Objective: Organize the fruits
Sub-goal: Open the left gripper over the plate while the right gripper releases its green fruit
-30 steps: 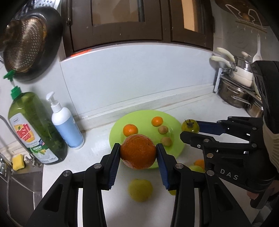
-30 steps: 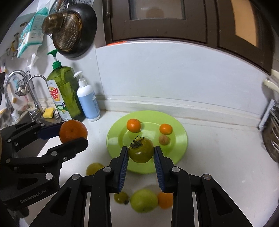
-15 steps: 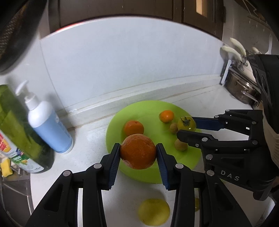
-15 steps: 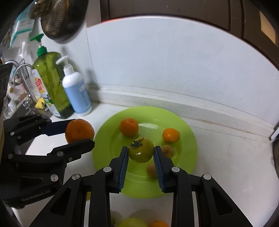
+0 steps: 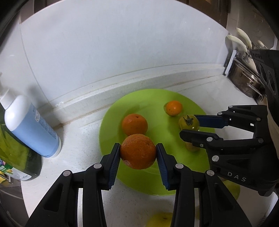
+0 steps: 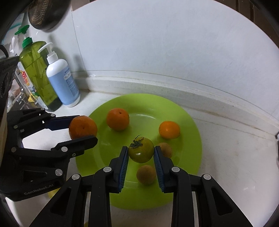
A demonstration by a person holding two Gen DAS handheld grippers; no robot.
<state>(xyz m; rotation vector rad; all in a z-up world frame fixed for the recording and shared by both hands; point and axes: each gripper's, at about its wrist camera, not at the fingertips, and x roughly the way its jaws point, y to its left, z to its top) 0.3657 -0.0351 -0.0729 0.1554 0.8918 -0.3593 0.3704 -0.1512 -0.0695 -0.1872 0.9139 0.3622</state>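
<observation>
Left wrist view: left gripper [image 5: 138,151] clamps a large orange [image 5: 137,151] above the near rim of the green plate [image 5: 157,185]. Right wrist view: right gripper [image 6: 141,152] clamps a green persimmon [image 6: 141,150] over the plate's centre.

You are working in a home kitchen. A white desk [image 6: 226,157] meets a plain white backsplash [image 6: 157,43]. At the far left stand a green dish soap bottle [image 6: 36,69] and a white and blue pump bottle [image 6: 61,78], just beside each other. A metal colander [image 6: 45,14] hangs above them. At the far right you have steel pots [image 5: 247,78] with cream-handled utensils [image 5: 238,40]. A lime green plate [image 6: 191,139] with 2 oranges sits on the desk.
</observation>
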